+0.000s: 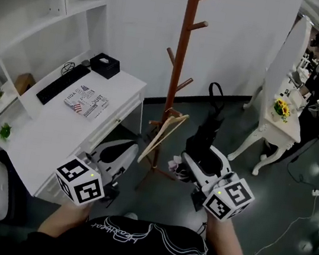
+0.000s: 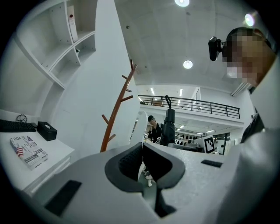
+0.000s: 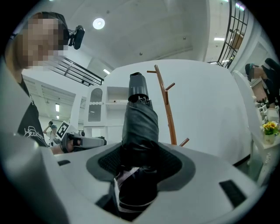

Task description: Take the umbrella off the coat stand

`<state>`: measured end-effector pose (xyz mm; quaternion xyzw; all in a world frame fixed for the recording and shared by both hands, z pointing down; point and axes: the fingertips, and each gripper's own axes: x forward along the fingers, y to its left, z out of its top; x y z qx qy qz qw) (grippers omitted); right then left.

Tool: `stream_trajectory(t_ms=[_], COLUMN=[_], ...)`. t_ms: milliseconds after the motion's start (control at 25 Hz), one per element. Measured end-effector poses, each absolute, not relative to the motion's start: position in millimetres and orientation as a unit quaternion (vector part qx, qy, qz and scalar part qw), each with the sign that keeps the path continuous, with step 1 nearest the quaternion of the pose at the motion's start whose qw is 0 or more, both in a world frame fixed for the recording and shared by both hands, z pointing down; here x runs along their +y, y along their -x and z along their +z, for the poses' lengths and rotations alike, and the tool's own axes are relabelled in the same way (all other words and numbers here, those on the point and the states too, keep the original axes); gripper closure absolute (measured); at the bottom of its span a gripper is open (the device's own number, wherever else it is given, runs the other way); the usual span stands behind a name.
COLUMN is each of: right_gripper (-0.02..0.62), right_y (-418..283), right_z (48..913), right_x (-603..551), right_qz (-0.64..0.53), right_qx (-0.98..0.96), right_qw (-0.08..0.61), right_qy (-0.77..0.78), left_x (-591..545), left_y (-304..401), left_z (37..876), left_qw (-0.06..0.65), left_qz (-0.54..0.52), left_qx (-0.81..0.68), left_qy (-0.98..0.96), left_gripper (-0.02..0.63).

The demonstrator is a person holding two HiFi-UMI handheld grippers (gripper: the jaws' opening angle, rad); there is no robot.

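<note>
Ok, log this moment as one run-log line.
stage: umbrella off coat stand | right gripper: shut on umbrella, held upright | left gripper: jaws together, empty

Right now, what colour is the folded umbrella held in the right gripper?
Black. The umbrella shows best in the right gripper view.

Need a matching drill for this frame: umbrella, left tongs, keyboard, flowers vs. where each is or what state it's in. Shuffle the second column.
1. umbrella
2. left tongs
3. keyboard
4. yellow flowers

A. on the white desk
B. shut, nothing between them
C. on the small white table
D. clamped in the right tongs

Pairs: 1-D, 2-B, 3-A, 4-C
</note>
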<state>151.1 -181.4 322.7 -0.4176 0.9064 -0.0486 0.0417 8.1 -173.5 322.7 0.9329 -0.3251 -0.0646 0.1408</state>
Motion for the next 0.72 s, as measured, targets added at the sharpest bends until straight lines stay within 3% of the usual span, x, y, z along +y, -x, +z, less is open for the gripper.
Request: stream_trajectory(t_ms=[720], right_gripper=[0.356], right_y=[-180.2], right_z=[336.0], right_x=[-102.2], right_qz=[-0.056], right_qx=[0.917], right_qw=[0.037], right_qy=[0.394], left_x=[-93.4], left_y=[-38.6], left_z=[330.5], left_qw=[0.14], left_qz=[-0.071], left_qx=[-0.349], left_qy=[-0.924], left_gripper=[0.6])
